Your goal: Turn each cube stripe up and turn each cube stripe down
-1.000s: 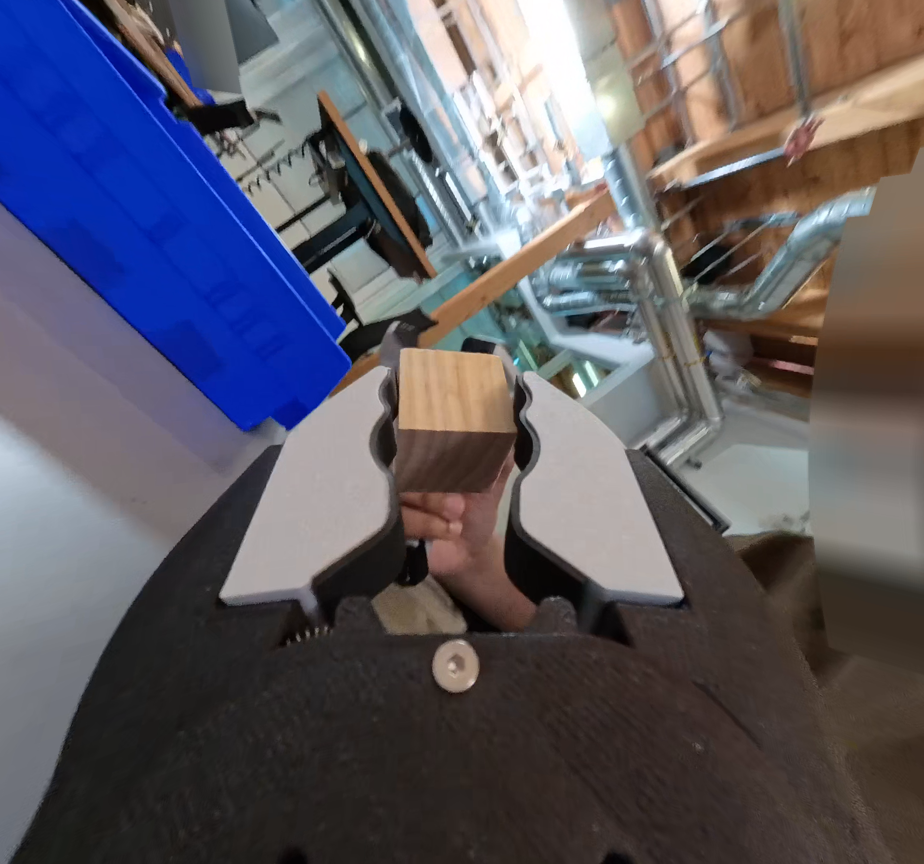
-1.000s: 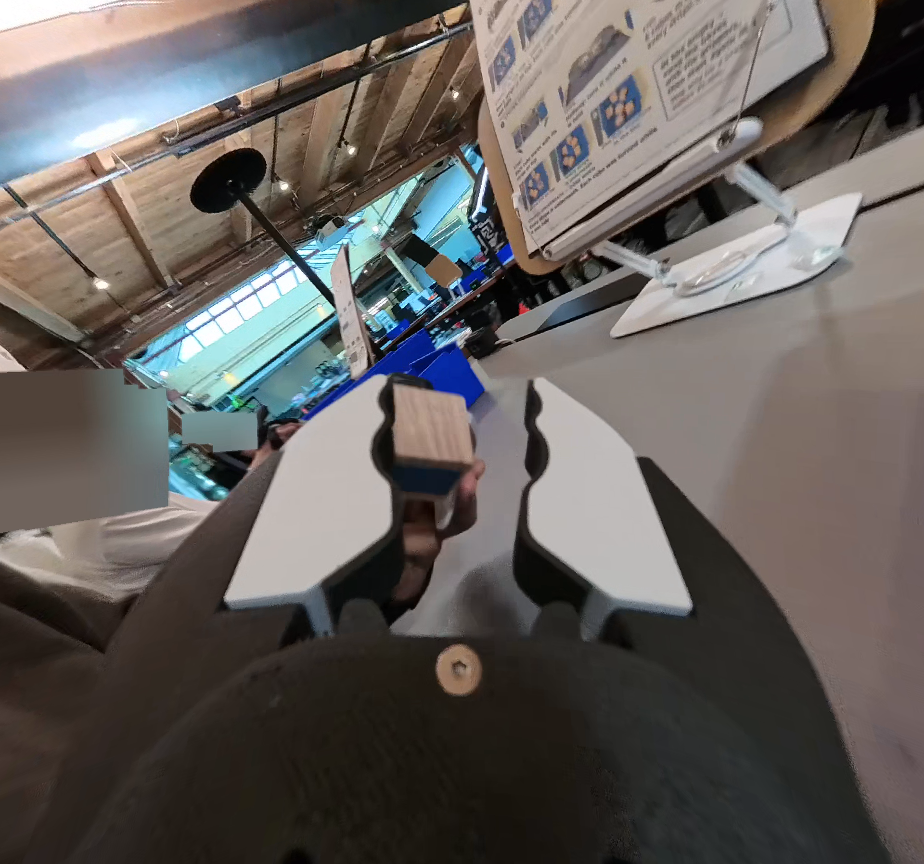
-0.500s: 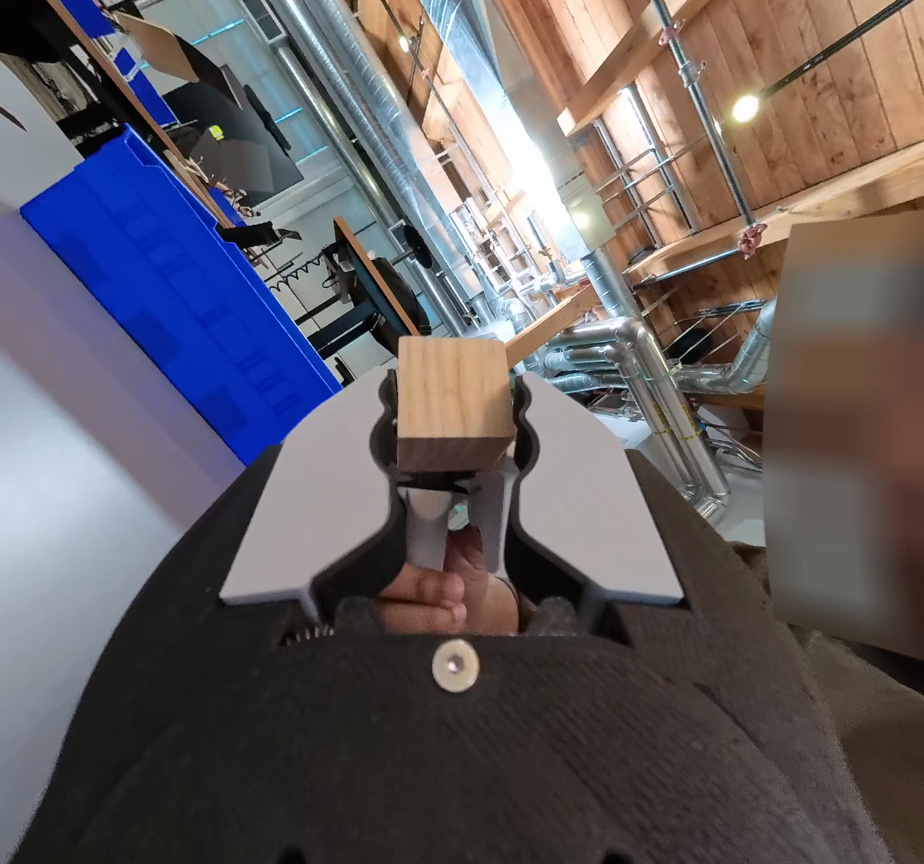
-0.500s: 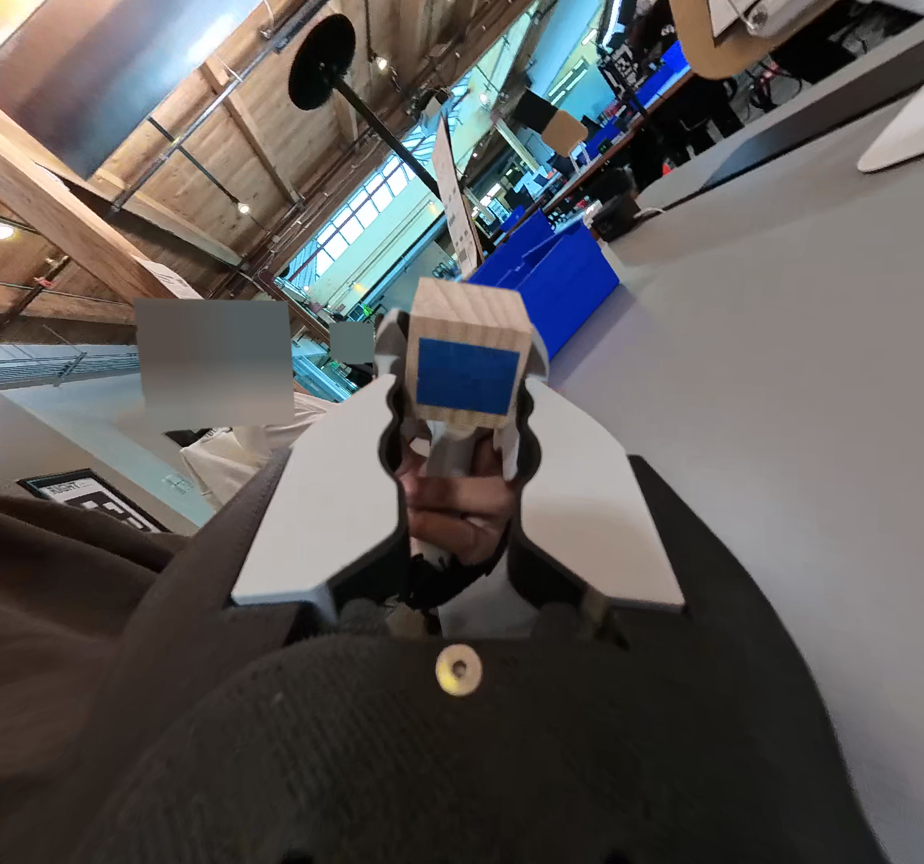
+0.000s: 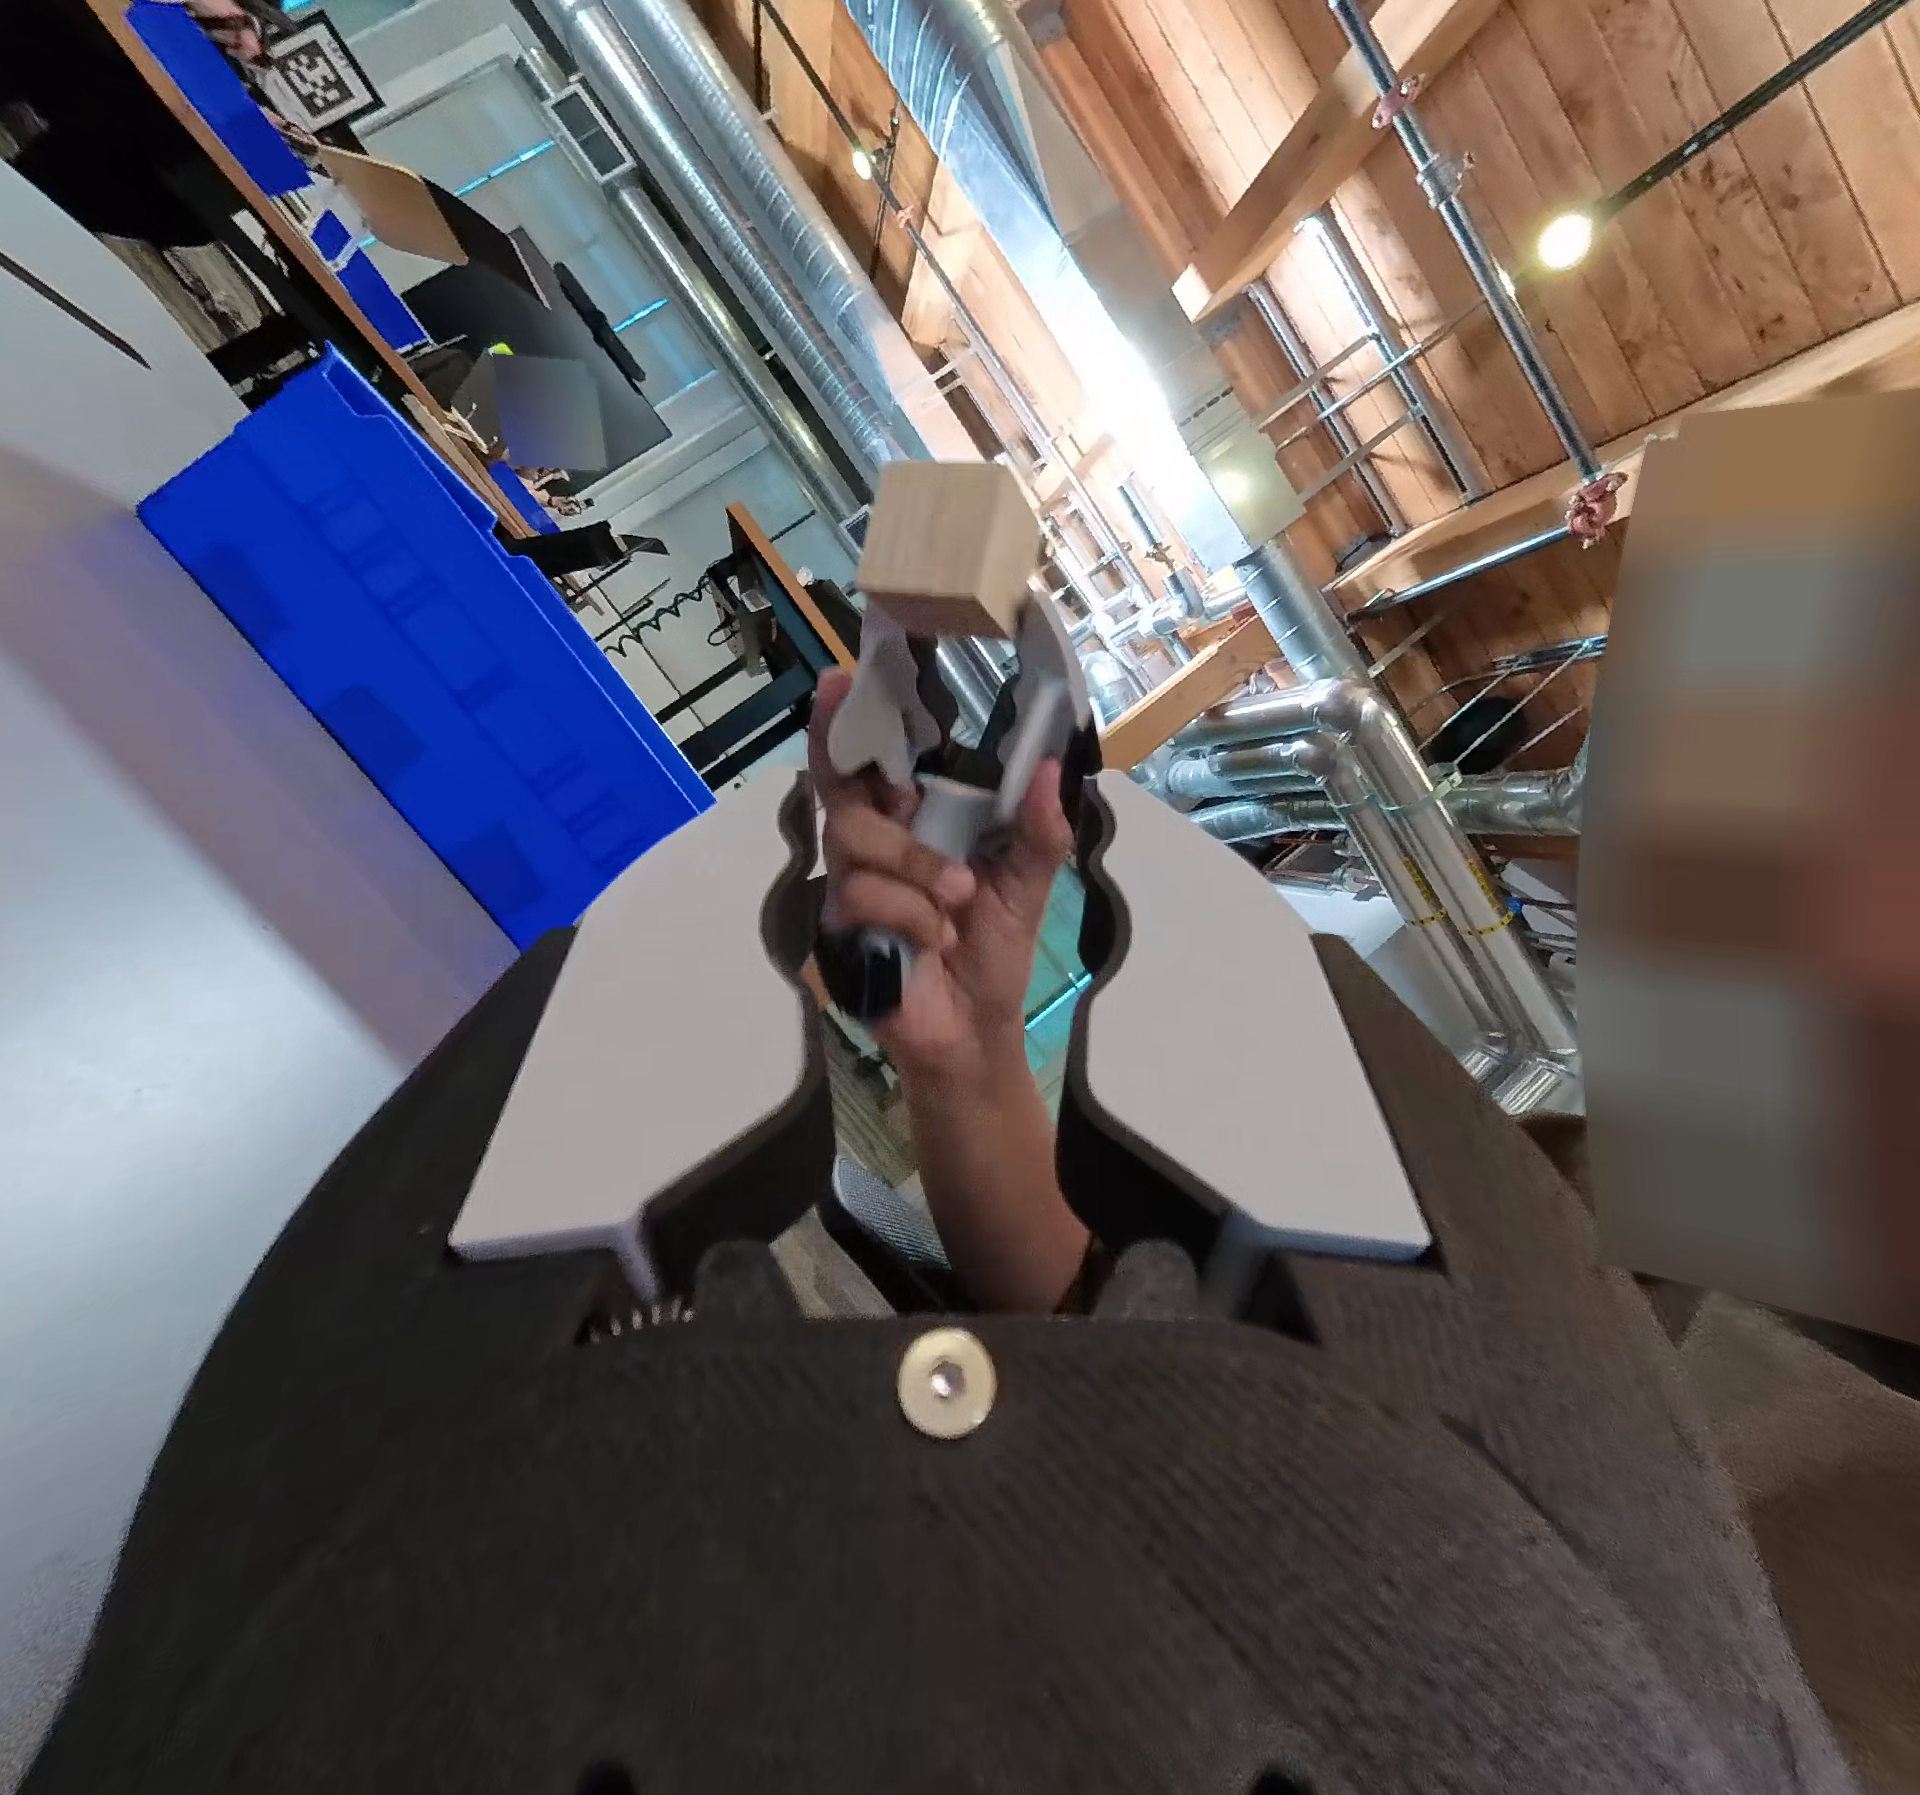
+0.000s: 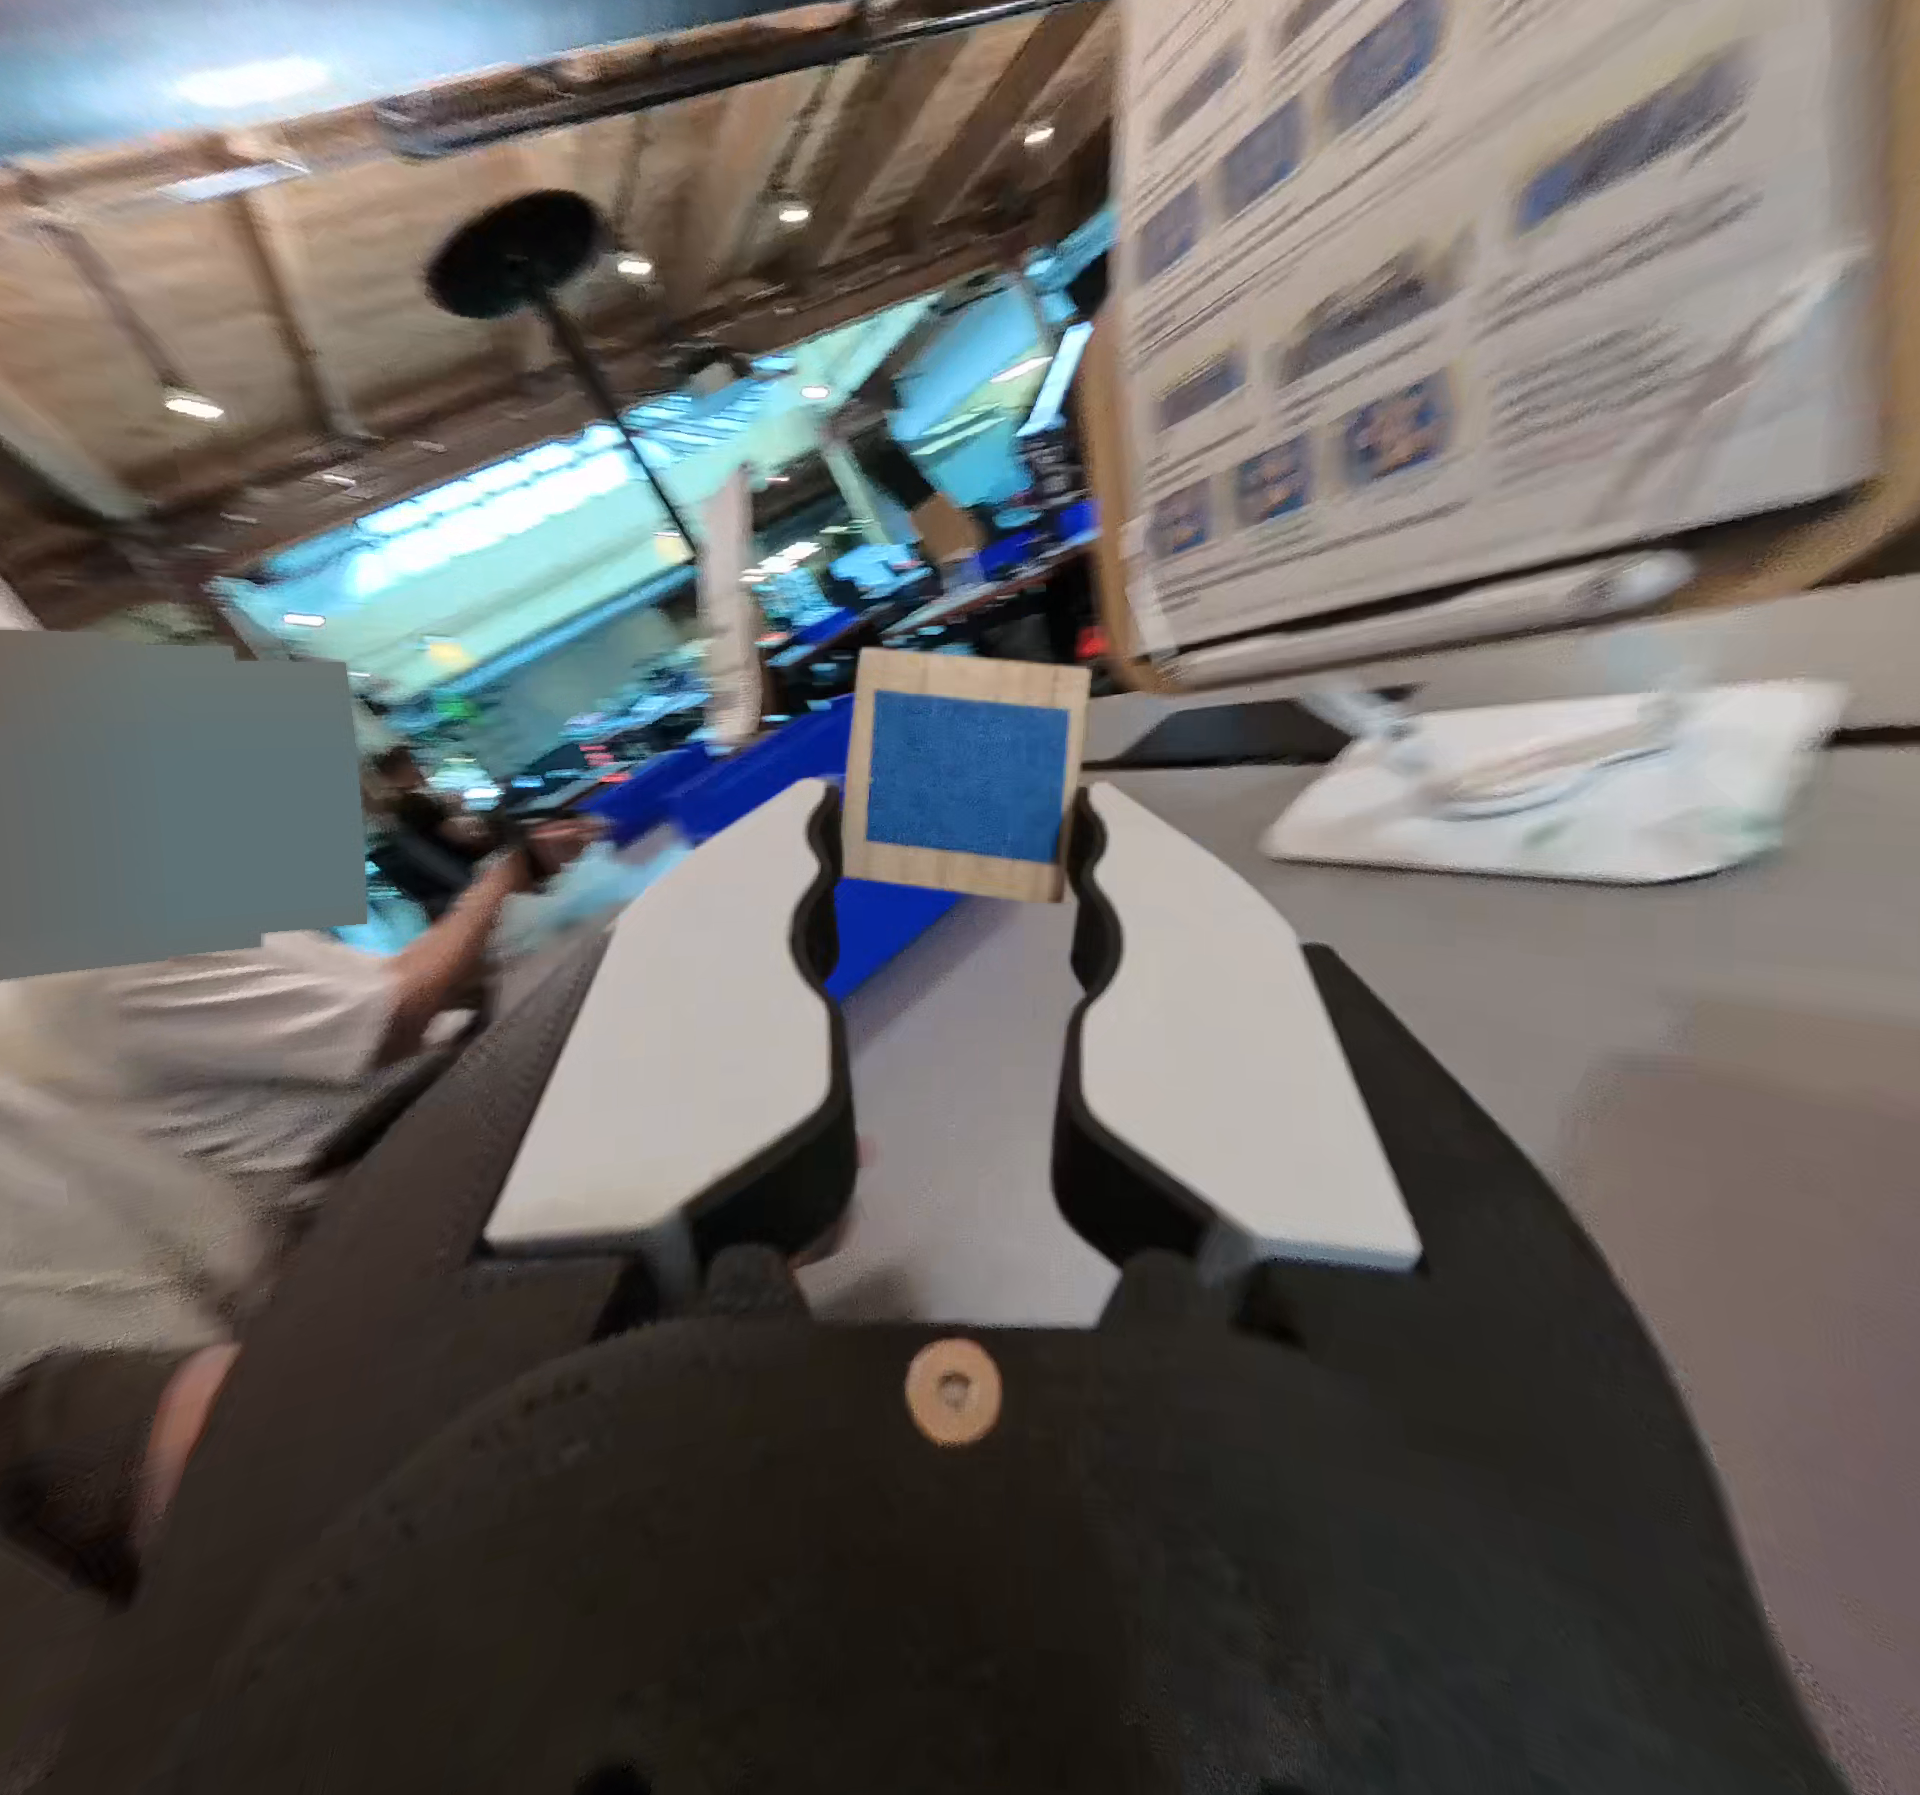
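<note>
The right gripper pinches the wooden cube in its jaws, high above the grey table. Its blue patch faces the camera, probably for turning. The left gripper has spread jaws holding nothing, likely just let go.

cube: bare wood, matt blue patch | claw: matt grey plates, rough black plastic | table: smooth grey | bin: glossy blue plastic

A workshop-like industrial loft.
Timber ceiling with exposed metal ducts, blue storage bins on grey worktables, instruction board.
</note>
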The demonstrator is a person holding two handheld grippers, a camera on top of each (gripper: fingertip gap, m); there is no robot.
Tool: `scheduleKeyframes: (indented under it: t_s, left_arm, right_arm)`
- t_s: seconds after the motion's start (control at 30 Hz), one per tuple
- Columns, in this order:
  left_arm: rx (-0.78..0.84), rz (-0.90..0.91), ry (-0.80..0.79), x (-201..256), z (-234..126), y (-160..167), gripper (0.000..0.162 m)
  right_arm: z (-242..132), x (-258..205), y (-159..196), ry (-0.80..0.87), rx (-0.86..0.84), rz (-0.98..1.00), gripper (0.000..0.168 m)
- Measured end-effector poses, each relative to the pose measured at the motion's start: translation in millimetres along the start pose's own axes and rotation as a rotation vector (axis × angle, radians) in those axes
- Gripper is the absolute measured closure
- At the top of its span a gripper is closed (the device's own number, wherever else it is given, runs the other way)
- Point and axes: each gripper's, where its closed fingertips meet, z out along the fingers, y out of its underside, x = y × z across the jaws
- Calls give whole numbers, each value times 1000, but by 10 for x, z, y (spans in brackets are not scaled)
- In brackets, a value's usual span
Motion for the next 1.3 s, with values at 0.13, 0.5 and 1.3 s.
scheduleKeyframes:
  t_s: [0.13, 0.5, 1.3]
  left_arm:
    - [-9, -48, -2, -72, 19, 34, 114]
    - [-216, 142, -98, -243, 158, 298, 112]
    - [-383, 261, -178, -287, 151, 329, 106]
  right_arm:
    - [-316, 936, -606, 341, -92, -224, 125]
    - [-1164, 3526, -120, 1041, -626, -262, 125]
    - [-340, 842, -135, 437, -344, -211, 107]
